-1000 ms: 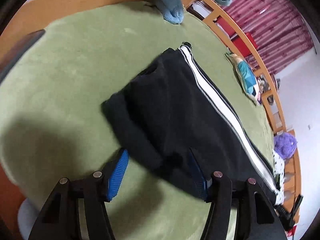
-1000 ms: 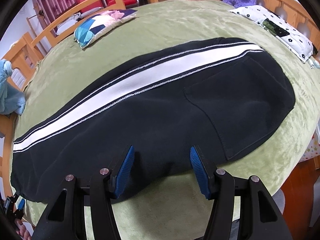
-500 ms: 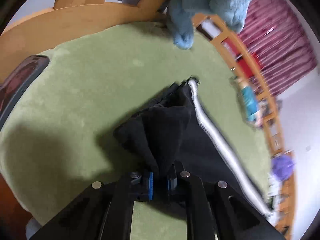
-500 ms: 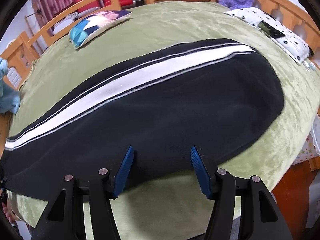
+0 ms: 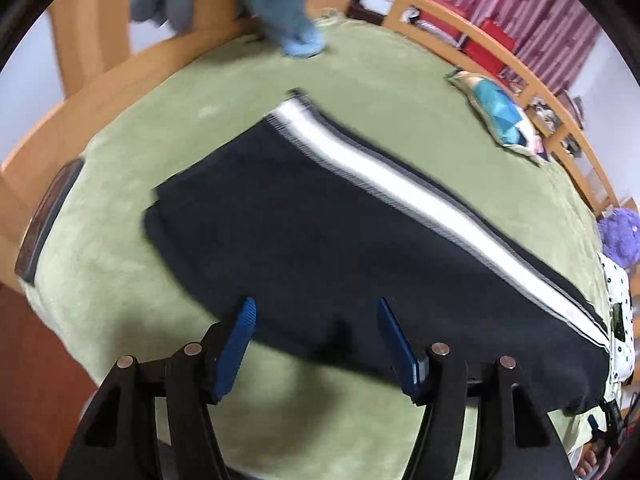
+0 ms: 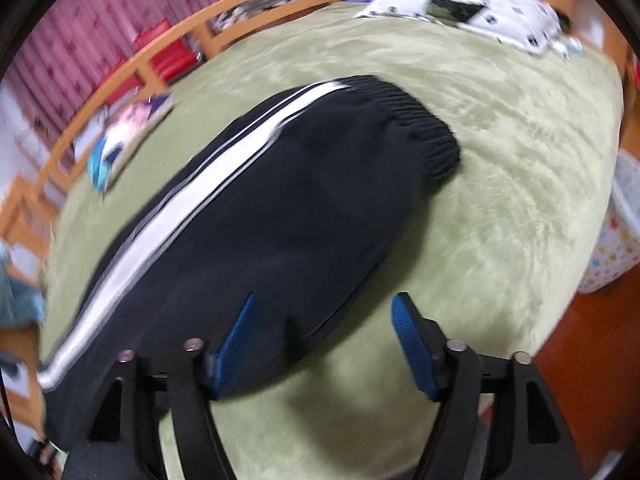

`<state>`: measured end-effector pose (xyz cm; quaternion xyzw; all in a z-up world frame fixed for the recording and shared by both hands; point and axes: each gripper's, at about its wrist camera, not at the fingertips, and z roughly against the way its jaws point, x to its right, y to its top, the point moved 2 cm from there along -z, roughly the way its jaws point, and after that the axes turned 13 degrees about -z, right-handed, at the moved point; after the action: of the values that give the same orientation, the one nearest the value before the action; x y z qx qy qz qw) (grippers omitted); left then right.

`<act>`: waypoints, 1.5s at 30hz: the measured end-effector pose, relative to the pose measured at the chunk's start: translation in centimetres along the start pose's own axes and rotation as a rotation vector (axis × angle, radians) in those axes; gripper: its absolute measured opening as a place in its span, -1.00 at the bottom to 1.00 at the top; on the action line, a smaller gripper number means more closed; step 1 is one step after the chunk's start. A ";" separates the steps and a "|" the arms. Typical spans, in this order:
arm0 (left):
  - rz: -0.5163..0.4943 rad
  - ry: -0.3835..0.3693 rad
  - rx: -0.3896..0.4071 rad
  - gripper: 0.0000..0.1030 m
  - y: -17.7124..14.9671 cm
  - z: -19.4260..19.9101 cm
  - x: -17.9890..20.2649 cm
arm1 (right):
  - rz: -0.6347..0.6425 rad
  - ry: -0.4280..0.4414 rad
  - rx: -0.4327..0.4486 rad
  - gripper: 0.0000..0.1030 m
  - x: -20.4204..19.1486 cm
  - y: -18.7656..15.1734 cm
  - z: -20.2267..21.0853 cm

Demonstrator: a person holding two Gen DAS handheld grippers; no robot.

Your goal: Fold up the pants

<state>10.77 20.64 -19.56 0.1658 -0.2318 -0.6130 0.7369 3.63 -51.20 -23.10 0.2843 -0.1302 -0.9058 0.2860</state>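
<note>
Both wrist views look down, sharing the pants (image 5: 320, 240).

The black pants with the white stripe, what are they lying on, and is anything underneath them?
The black pants lie flat on the green blanket that covers the bed; green shows on every visible side of them. Whatever may lie beneath the cloth itself is covered and cannot be seen.

You had one pair of black pants (image 5: 304, 216) on one green blanket (image 5: 120, 208). Beyond the pants you had one patterned cushion (image 5: 500, 116), one purple plush toy (image 5: 622, 236), one light-blue cloth (image 5: 292, 24) and one spotted white pillow (image 6: 472, 20). Two grippers counted, two blue pads (image 5: 236, 340) each.
</note>
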 end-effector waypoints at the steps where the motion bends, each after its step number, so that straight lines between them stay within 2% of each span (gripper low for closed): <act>1: -0.012 -0.006 0.009 0.19 0.4 0.1 1.2 | -0.031 0.018 -0.003 0.43 0.9 1.0 -0.7; 3: -0.040 -0.014 0.012 0.20 1.0 0.1 3.6 | -0.074 0.045 -0.004 0.43 2.0 2.5 -1.8; 7: -0.070 -0.032 0.005 0.20 1.6 -0.3 7.0 | -0.199 0.173 0.009 0.48 4.1 5.9 -4.7; 10: -0.100 -0.040 -0.007 0.20 1.8 -0.6 9.1 | -0.297 0.290 -0.019 0.54 4.4 8.1 -7.7; 12: -0.118 -0.044 -0.012 0.20 2.0 -0.8 10.3 | -0.331 0.309 -0.037 0.59 3.9 9.1 -9.2; 13: -0.123 -0.042 -0.010 0.20 1.9 -0.7 10.7 | -0.354 0.309 -0.033 0.52 3.5 10.1 -9.9; 15: -0.132 -0.039 -0.010 0.20 2.0 -0.5 11.4 | -0.329 0.295 -0.016 -0.38 2.4 11.6 -10.0; 16: -0.134 -0.040 -0.007 0.20 2.1 -0.4 11.7 | -0.235 0.337 -0.031 -0.42 0.7 12.9 -9.0; 18: -0.141 -0.030 0.009 0.20 2.0 0.2 12.0 | -0.115 0.394 0.056 -0.44 -1.6 14.3 -5.0; 20: -0.145 -0.019 0.019 0.20 1.7 0.6 12.1 | 0.019 0.469 0.151 -0.42 -3.6 15.1 -0.6; 21: -0.144 -0.021 0.015 0.20 1.5 0.5 12.1 | 0.075 0.459 0.183 -0.33 -4.1 15.4 0.4; 22: -0.142 -0.027 0.009 0.20 1.4 0.4 12.2 | 0.089 0.430 0.179 -0.19 -4.0 15.7 -0.1; 23: -0.139 -0.036 -0.002 0.20 1.1 0.1 12.3 | 0.085 0.394 0.151 0.31 -3.6 15.9 -1.4; 24: -0.135 -0.041 -0.012 0.20 1.0 -0.1 12.4 | 0.072 0.314 0.109 0.65 -2.8 16.2 -3.7; 25: -0.131 -0.049 -0.023 0.20 0.9 -0.2 12.5 | 0.053 0.200 0.057 0.64 -1.3 16.3 -6.7; 27: -0.144 -0.062 -0.019 0.20 0.7 0.1 12.6 | 0.020 0.101 -0.054 0.35 1.0 15.5 -10.2; 28: -0.157 -0.052 -0.010 0.20 0.7 0.3 12.6 | -0.021 0.070 -0.100 0.35 2.9 14.7 -11.4; 29: -0.165 -0.042 -0.006 0.20 0.7 0.4 12.7 | -0.036 0.120 -0.084 0.36 3.6 14.2 -11.0; 30: -0.173 -0.033 -0.004 0.20 0.8 0.4 12.7 | -0.041 0.135 -0.060 0.43 4.0 14.0 -10.2; 33: -0.172 -0.054 -0.011 0.20 0.9 0.1 12.4 | -0.010 0.063 -0.007 0.43 3.9 13.5 -7.8; 37: -0.172 -0.066 -0.012 0.20 1.2 -0.6 12.3 | 0.092 0.066 0.058 0.43 0.5 13.6 -4.2; 39: -0.170 -0.075 -0.017 0.20 1.4 -1.1 12.3 | 0.199 0.077 0.114 0.45 -3.6 13.9 -3.3; 41: -0.173 -0.076 -0.022 0.20 1.7 -1.5 12.2 | 0.290 0.116 0.107 0.48 -7.0 12.5 -3.1; 45: -0.180 -0.075 -0.021 0.20 2.1 -1.9 12.0 | 0.468 0.223 0.029 0.48 -14.7 9.8 -6.5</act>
<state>15.22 9.23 -18.39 0.1552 -0.2372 -0.6847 0.6714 21.75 -50.87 -17.95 0.3488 -0.1730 -0.7760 0.4962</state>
